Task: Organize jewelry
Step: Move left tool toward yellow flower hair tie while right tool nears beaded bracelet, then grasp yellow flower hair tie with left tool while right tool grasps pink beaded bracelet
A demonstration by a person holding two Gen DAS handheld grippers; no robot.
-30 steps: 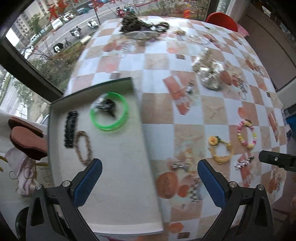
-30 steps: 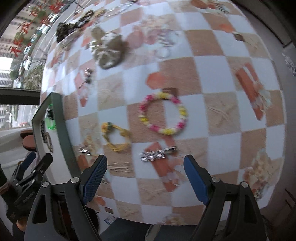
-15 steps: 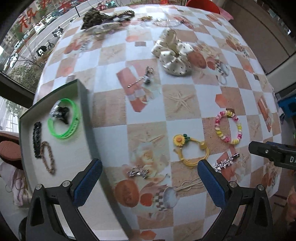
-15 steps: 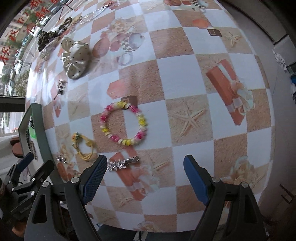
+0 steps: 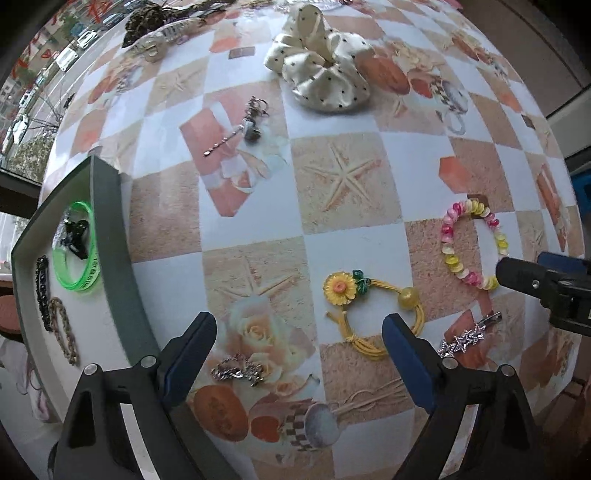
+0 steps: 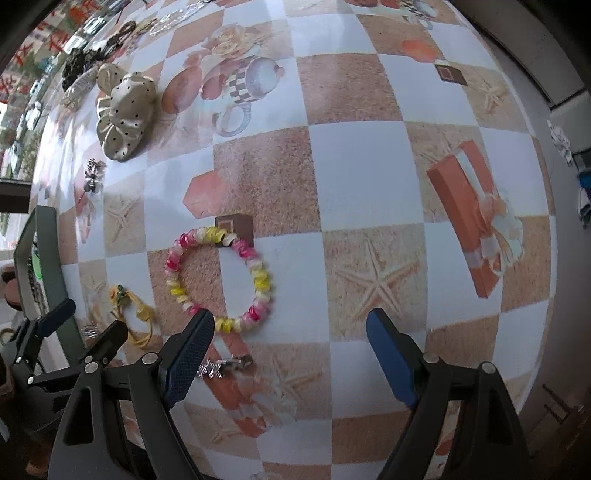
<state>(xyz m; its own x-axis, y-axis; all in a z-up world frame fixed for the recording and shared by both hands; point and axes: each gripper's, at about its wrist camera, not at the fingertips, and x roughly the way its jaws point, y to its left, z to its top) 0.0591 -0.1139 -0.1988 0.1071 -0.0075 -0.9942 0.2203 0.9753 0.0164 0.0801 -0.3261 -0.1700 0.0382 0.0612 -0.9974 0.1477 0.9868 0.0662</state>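
My left gripper (image 5: pixel 299 354) is open and empty above the table, with a small silver chain piece (image 5: pixel 238 370) just inside its left finger and a yellow cord bracelet with a daisy (image 5: pixel 364 302) by its right finger. A grey tray (image 5: pixel 110 258) at the left holds a green bangle (image 5: pixel 79 254), a black clip and two chain bracelets. My right gripper (image 6: pixel 290 350) is open and empty; its left finger overlaps the near edge of a pink and yellow bead bracelet (image 6: pixel 218 277). A silver star hair clip (image 6: pixel 221 365) lies beside that finger.
A cream polka-dot scrunchie (image 5: pixel 319 74) and a silver key-chain charm (image 5: pixel 243 127) lie further back. Dark and clear jewelry (image 5: pixel 155 22) is piled at the far edge. The round table's edge (image 6: pixel 546 295) drops off at the right.
Both grippers have moved right and closer to the table. The tray has slid to the left edge of the left view. The bead bracelet now sits at the right gripper's left finger.
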